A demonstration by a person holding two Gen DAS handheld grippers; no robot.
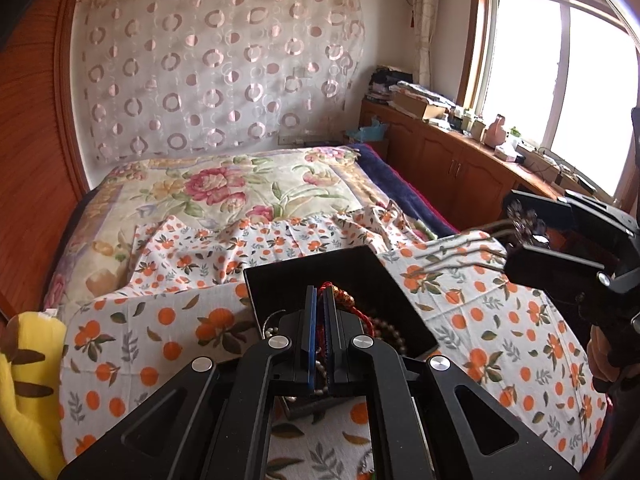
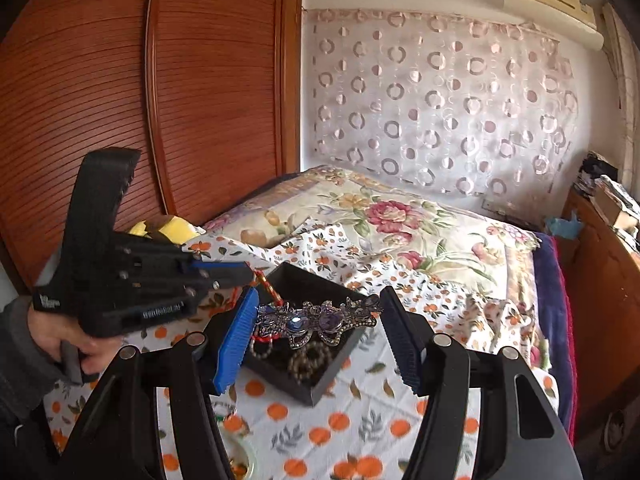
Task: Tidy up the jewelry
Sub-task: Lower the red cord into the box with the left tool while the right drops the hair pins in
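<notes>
Right now my right gripper [image 2: 316, 322] is pinching a jewelled hair clip [image 2: 320, 318], purple and blue stones in a dark metal setting, endways between its ribbed pads, so the fingers stand fairly wide apart with the clip spanning them. It hangs just above the black box [image 2: 316, 390], which sits on the orange-print cloth [image 2: 360, 440] spread over the bed. My left gripper [image 1: 320, 332] is pressed together on a red cord bracelet [image 1: 340, 296] with small gold beads, held over the same box; strings of brown and pale beads [image 2: 310, 362] lie inside it. In the left wrist view the clip's long prongs [image 1: 472, 232] stick out sideways from my right tongs, so I judge the careful thing is to keep the grip firm on the clip's ends and carry it level, clear of the cord, since the stones and prongs could easily snag the red thread or the bead strings. I would keep the two hands apart and lift the cord free of the box before setting either piece down. As for writing, the side of the left gripper carries small white lettering [image 2: 162, 312] and another small mark nearer the handle, but both are too blurred for me to read.
</notes>
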